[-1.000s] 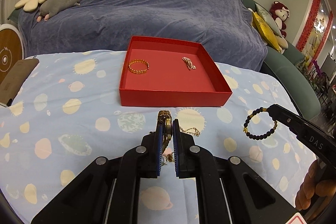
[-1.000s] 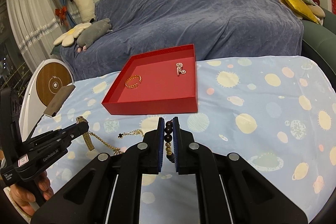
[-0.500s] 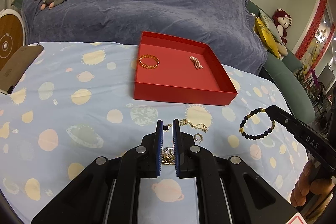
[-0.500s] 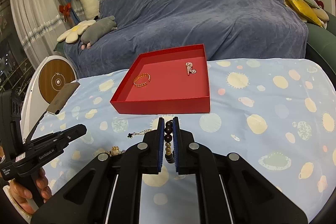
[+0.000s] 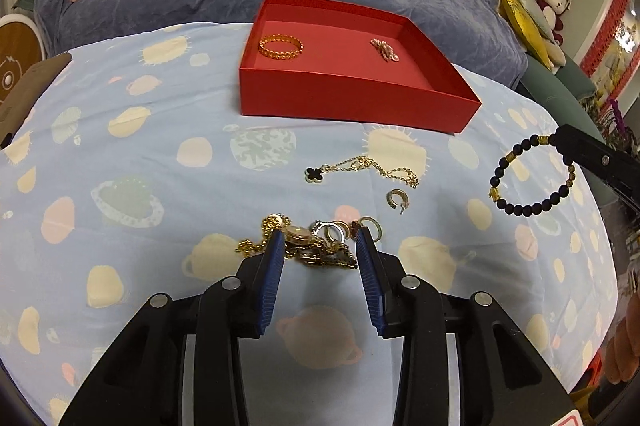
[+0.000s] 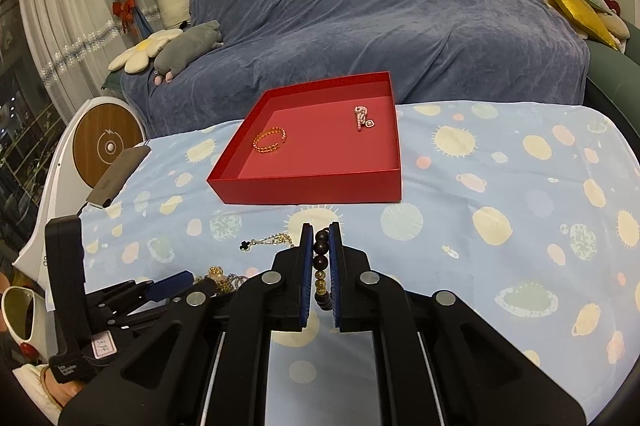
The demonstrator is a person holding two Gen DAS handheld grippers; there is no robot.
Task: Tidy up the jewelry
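The red tray sits on the tabletop ahead of me, already holding 2 pieces, a gold bangle and a small pink piece. My right fingers are pinching the dark bead bracelet, which hangs free above the cloth to the right of the tray, so I should carry it over the near wall and only let go once it is low inside. My left fingers are spread around the tangled heap of watch, chains and rings, with the clover necklace and a small hoop earring lying apart; I'd close on 1 piece only, to avoid dragging the tangle.
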